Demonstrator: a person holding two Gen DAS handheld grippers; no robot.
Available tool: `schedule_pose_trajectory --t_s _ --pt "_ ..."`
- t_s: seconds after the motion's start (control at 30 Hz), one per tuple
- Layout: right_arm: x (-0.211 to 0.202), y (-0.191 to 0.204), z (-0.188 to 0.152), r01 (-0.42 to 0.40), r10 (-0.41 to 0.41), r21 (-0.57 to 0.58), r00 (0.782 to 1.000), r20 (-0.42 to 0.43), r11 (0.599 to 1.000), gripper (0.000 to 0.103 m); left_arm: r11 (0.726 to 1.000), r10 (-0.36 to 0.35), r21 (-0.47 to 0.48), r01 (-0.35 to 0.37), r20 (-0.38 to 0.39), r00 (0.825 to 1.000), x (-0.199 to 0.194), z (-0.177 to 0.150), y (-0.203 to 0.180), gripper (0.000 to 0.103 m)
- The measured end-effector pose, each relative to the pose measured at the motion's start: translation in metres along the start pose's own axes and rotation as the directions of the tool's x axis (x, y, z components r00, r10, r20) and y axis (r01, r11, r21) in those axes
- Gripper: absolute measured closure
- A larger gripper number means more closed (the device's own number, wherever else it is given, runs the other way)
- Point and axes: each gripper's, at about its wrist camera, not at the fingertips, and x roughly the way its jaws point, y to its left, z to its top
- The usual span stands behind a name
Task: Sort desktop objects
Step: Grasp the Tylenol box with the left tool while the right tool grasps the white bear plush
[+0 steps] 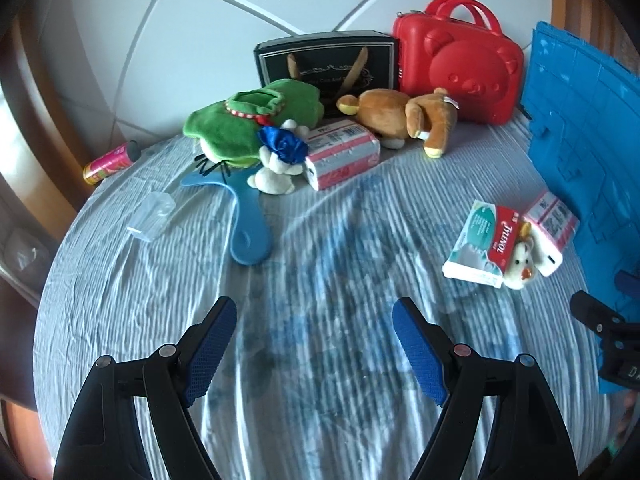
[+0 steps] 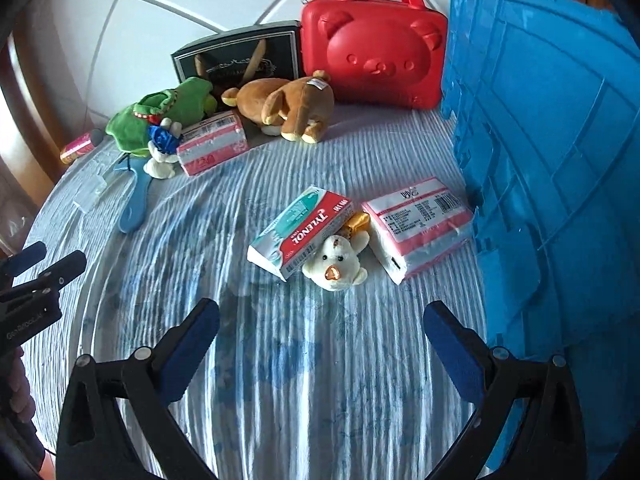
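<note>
A: Left tool (image 1: 314, 312), low centre of the left wrist view?
B: Spread wide, blue-padded fingers (image 1: 416, 350) apart, nothing between them, above bare striped pale-blue cloth over the round bench (image 1: 120, 320).
A: Right tool (image 2: 322, 316)?
B: Same: agape and empty, low centre of the right wrist view, just short of the nearest clutter.
A: That clutter?
B: Mid-frame in the right wrist view: white, teal and red Tylenol carton (image 2: 298, 234) lying tilted, touching a small cream plush bear with a gold bow (image 2: 340, 262); right of the bear, a pink-and-white soft tissue pack (image 2: 418, 226) up against a tall blue plastic crate wall (image 2: 560, 160) filling the right edge.
A: Further back?
B: Upper centre: red hard plastic bear-face case with a handle (image 2: 374, 54), a black gift bag with tan handles (image 2: 240, 60) to its left, a brown plush bear (image 2: 288, 104) lying on its side in front of both.
A: Left side?
B: Upper left: green plush toy (image 2: 160, 118) slumped over a small white plush with a blue ribbon (image 2: 162, 148); second pink-and-white tissue pack (image 2: 212, 146) touching that pair on the right. Below them a blue plastic paddle-shaped handle (image 2: 134, 208), then a clear plastic piece (image 2: 90, 192) near the bench edge. At the far left rim, a pink and yellow tube (image 2: 78, 146) on its side.
A: Anything else?
B: Left tool again at the left edge of the right wrist view, a person's fingers (image 2: 16, 396) wrapped under it.
</note>
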Motion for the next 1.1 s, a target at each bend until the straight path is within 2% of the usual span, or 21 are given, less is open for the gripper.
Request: schedule_pose_trajectory --t_s 0.1,0.3,0.47,0.6,0.7,0.77,0.83,0.97,1.1 --pt "0.02 -0.007 -0.007 -0.004 0.005 0.048 1.0 -0.028 0.999 0.0 0.998 -0.041 0.054 0.042 -0.027 0.999 0.022 0.008 -0.022 0.022" --pt "0.047 -0.025 -0.016 0.074 -0.073 0.215 0.997 -0.01 0.974 0.0 0.967 -0.142 0.208 0.146 -0.035 0.989 0.063 0.03 -0.071 0.022" --pt "0.068 -0.036 -0.021 0.145 -0.146 0.324 0.989 -0.021 0.935 0.0 0.923 -0.246 0.288 0.255 -0.068 0.967 0.09 0.042 -0.106 0.022" --pt "0.074 -0.043 -0.029 0.2 -0.202 0.381 0.979 -0.035 0.903 0.0 0.889 -0.322 0.311 0.336 -0.099 0.942 0.103 0.047 -0.131 0.022" --pt "0.075 -0.048 -0.035 0.232 -0.232 0.411 0.971 -0.051 0.882 0.0 0.868 -0.33 0.354 0.35 -0.118 0.937 0.117 0.045 -0.148 0.022" --pt "0.075 -0.051 -0.036 0.241 -0.24 0.417 0.969 -0.054 0.876 0.0 0.871 -0.315 0.356 0.337 -0.12 0.941 0.13 0.042 -0.148 0.021" --pt "0.075 -0.051 -0.034 0.244 -0.249 0.417 0.968 -0.044 0.876 0.0 0.892 -0.294 0.329 0.312 -0.103 0.95 0.139 0.043 -0.136 0.021" --pt "0.086 -0.042 -0.021 0.182 -0.197 0.402 0.98 -0.005 0.897 0.0 0.918 -0.293 0.25 0.309 -0.1 0.951 0.151 0.05 -0.102 0.023" --pt "0.105 -0.026 -0.005 0.147 -0.161 0.363 0.987 0.007 0.92 0.0 0.928 -0.269 0.244 0.283 -0.089 0.959 0.15 0.053 -0.086 0.023"
